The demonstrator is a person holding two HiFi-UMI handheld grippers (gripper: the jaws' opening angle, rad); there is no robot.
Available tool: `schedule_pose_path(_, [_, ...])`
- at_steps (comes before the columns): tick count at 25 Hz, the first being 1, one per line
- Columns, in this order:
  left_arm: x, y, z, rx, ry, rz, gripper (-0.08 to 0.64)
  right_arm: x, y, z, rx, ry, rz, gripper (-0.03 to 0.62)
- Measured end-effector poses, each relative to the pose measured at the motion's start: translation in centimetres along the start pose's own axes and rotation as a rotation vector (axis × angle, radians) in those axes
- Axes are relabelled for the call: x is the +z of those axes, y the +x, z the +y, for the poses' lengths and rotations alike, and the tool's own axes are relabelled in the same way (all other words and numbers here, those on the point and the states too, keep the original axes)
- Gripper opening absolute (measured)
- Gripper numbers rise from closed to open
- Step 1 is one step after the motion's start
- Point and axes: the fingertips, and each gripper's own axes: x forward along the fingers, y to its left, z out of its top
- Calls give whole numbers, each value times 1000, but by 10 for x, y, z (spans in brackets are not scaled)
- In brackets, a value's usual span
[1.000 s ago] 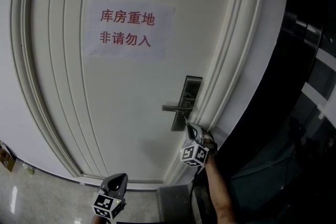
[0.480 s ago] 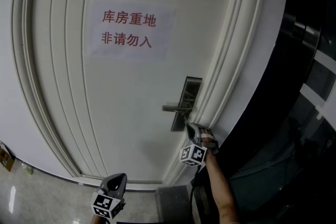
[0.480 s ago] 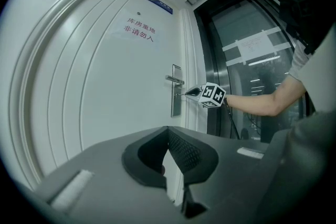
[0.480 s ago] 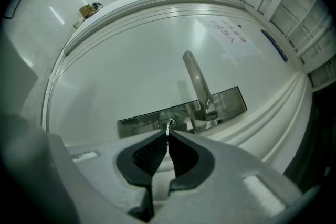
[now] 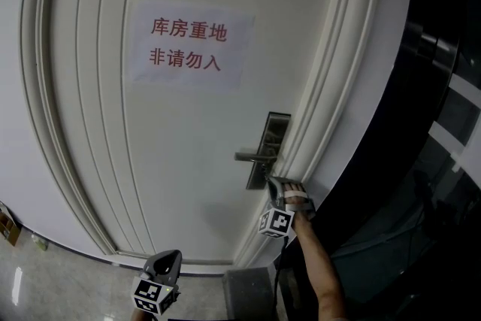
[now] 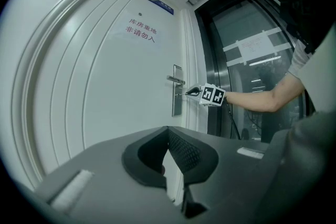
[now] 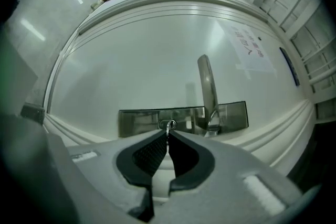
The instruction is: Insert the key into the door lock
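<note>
Key (image 7: 167, 128) at lock (image 7: 137, 122), pinched by right claw (image 7: 168, 132) (rolled since a second ago), left claw (image 6: 168, 128) closed, empty

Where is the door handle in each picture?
Head view: the door handle sits just right of the middle.
Left gripper view: the door handle is small, near the middle.
Right gripper view: the door handle stands upright, above and right of the key.
Shared landmark: the paper sign with red writing.
</note>
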Motion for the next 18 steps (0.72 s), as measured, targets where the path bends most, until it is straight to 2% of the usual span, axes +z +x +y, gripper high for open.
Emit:
schedule_pose_path(6, [1, -3, 0, -2, 4, 1, 2, 2, 4, 3, -1, -103, 11, 12])
schedule_pose_path(18, [2, -11, 9, 25, 3, 0, 2, 2, 15, 5, 13, -82, 32, 12])
